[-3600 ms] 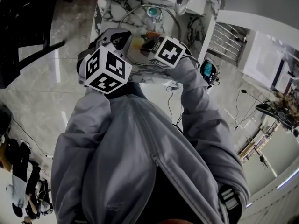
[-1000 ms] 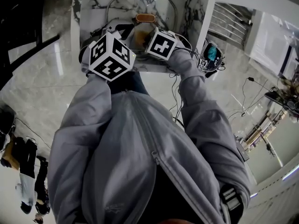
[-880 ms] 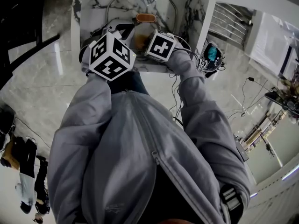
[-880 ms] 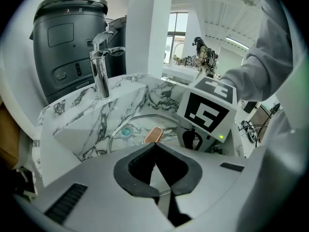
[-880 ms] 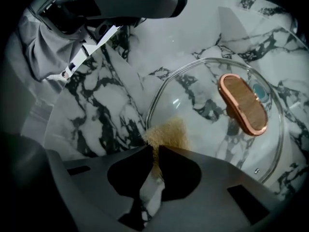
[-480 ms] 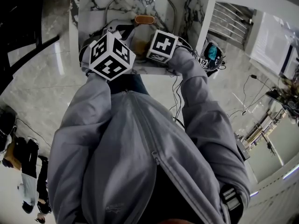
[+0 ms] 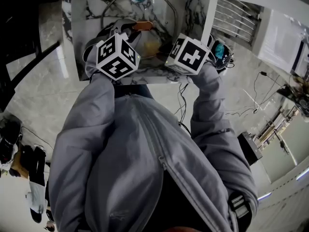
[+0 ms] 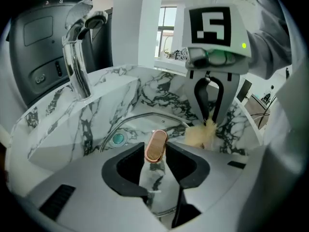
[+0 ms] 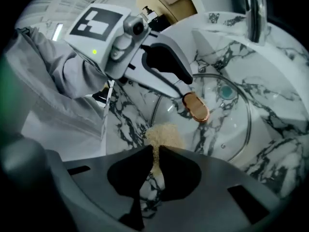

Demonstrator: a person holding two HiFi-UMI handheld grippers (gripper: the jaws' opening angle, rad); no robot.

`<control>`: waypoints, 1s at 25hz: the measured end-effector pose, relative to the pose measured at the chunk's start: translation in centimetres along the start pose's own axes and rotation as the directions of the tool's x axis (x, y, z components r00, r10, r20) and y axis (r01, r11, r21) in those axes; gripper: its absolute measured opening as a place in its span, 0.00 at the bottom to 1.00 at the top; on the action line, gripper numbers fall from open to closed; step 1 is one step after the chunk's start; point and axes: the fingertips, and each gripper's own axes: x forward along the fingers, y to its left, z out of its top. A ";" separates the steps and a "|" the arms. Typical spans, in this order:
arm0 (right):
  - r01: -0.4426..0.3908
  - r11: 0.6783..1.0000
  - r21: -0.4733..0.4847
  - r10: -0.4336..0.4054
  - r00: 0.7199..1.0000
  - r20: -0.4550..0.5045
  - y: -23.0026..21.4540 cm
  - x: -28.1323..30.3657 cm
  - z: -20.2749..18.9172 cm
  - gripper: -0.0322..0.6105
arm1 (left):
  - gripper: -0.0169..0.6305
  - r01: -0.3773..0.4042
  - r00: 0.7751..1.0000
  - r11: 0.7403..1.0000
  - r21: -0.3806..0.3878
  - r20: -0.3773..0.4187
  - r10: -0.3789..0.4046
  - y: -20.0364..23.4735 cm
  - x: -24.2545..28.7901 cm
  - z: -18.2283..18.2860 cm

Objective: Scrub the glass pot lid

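Note:
The glass pot lid [image 8: 140, 119] lies in the marble sink, its rim showing in the right gripper view [image 9: 248, 129]. Its copper handle [image 8: 156, 145] sits right at the tips of my left gripper [image 8: 155, 152], whose jaws are opening; a thin gap shows on each side of the handle. To the right, my right gripper [image 9: 155, 154] is shut on a yellowish scrubber [image 9: 162, 134], which hangs above the sink's near right side [image 8: 200, 135]. In the head view the handle [image 7: 143, 25] is beyond the left gripper's marker cube [image 7: 117, 57].
The marble sink [image 8: 53, 124] has a teal drain [image 8: 117, 139] under the lid. A chrome faucet [image 8: 77, 57] stands at the back left. The sink's white rim [image 7: 145, 76] is close below both grippers. A grey-sleeved person's arms fill the head view.
My right gripper has drawn to the right with the scrubber, away from the left gripper and the lid's handle. The left gripper stays at the handle.

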 end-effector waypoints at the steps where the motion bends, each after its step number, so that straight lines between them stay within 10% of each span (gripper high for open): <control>1: 0.027 1.000 0.010 -0.027 1.000 0.014 -0.6 -0.7 0.1 0.13 | 0.28 0.007 1.000 1.000 0.011 -0.009 -0.006 0.1 0.6 0.0; 19: 0.296 0.950 0.103 -0.309 0.939 0.154 -8.8 -5.3 3.2 0.13 | 0.34 0.150 0.981 0.983 0.109 -0.136 -0.135 0.2 5.1 -1.7; 25: 0.456 0.888 0.055 -0.459 0.876 0.151 -13.3 -3.9 5.0 0.13 | 0.33 0.144 0.981 0.987 0.073 -0.142 -0.133 1.3 4.0 -3.1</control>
